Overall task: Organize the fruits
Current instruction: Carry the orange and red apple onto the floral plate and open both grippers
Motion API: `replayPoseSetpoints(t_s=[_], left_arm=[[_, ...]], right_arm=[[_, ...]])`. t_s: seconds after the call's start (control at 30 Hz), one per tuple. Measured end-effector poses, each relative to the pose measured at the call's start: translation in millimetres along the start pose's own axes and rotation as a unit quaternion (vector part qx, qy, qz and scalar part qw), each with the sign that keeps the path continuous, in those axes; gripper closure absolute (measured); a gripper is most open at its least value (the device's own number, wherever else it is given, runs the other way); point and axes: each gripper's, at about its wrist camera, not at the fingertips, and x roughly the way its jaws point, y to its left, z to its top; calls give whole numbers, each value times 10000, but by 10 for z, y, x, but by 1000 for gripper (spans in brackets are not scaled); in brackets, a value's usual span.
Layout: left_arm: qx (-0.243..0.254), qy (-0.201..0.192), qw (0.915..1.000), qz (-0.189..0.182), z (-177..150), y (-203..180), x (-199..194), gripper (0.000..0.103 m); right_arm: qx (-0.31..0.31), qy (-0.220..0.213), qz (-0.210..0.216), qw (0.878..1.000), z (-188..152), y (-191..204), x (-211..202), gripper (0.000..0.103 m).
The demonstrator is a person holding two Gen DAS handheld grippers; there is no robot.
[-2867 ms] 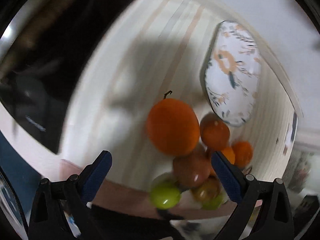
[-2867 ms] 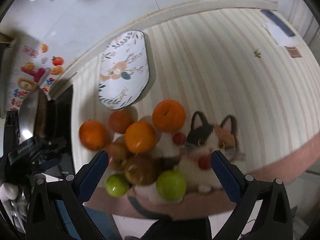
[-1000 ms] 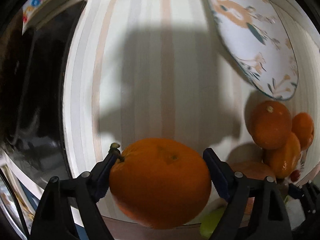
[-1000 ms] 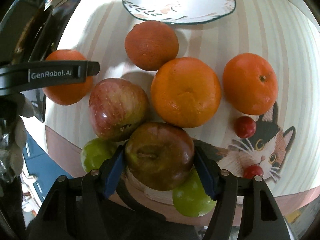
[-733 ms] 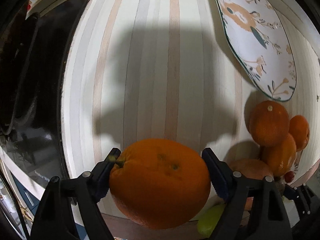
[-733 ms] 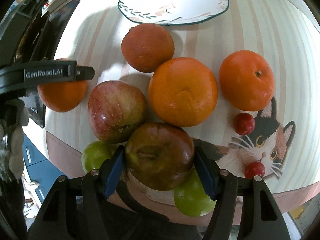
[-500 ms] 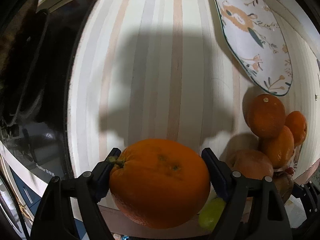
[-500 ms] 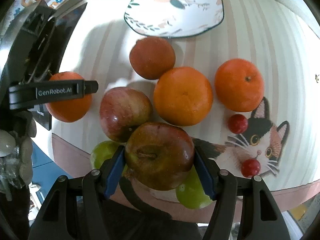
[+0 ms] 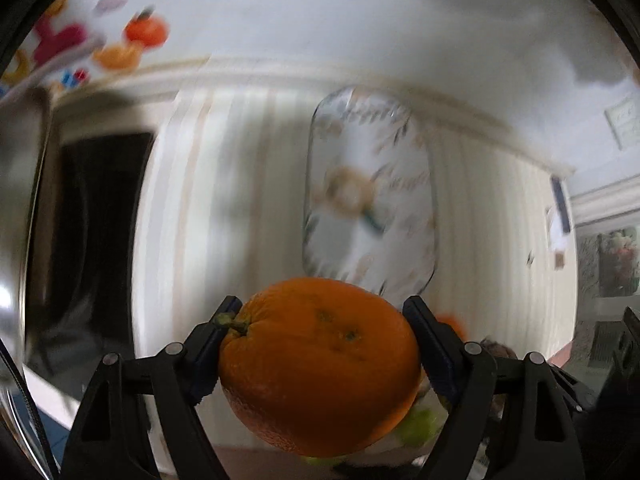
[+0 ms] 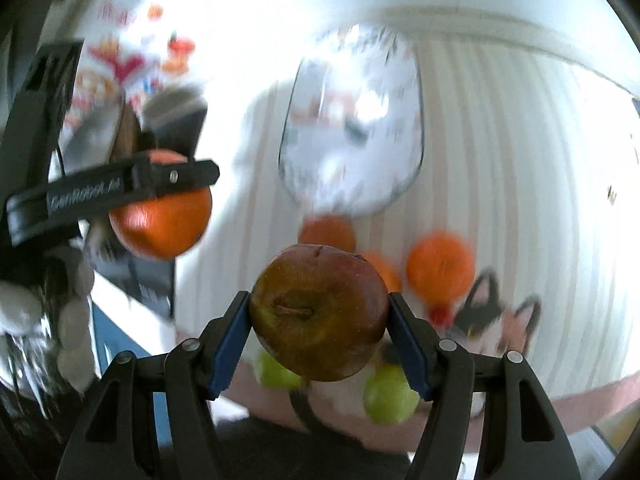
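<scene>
My left gripper (image 9: 320,354) is shut on a large orange (image 9: 320,364) and holds it up above the striped table; it also shows in the right wrist view (image 10: 160,220) at the left. My right gripper (image 10: 320,332) is shut on a dark red apple (image 10: 320,312), lifted off the fruit pile. An oval patterned plate (image 9: 370,208) lies beyond, also in the right wrist view (image 10: 352,136). Oranges (image 10: 440,266) and green fruits (image 10: 390,398) stay on the table below. Both views are blurred.
A black appliance (image 9: 96,216) stands at the table's left. A cat picture (image 10: 500,328) and a small red fruit (image 10: 439,314) are on the table at the right. The white wall (image 9: 360,20) with colourful stickers (image 9: 120,44) lies behind.
Both grippers have lifted and tilted up with their fruit. The apple is off the pile, the orange higher above the table. The plate now sits ahead of both.
</scene>
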Motion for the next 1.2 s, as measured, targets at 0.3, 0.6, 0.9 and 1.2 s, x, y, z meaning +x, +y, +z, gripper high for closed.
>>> replayPoseSetpoints(t_s=[0.3, 0.6, 0.9, 1.2], left_arm=[[-186, 127, 9996, 164, 1235, -135, 945, 22], [-88, 481, 9982, 355, 1673, -222, 1523, 22], [102, 515, 9961, 710, 1726, -301, 1677, 21], [36, 410, 9970, 663, 1719, -280, 1627, 11]], right_arm=[[-152, -504, -331, 9981, 1400, -376, 490, 34], [-735, -227, -551, 9955, 1984, -391, 1026, 34], [-718, 4, -547, 9959, 2155, -438, 1198, 33], [-410, 18, -718, 9966, 2223, -475, 1224, 5]])
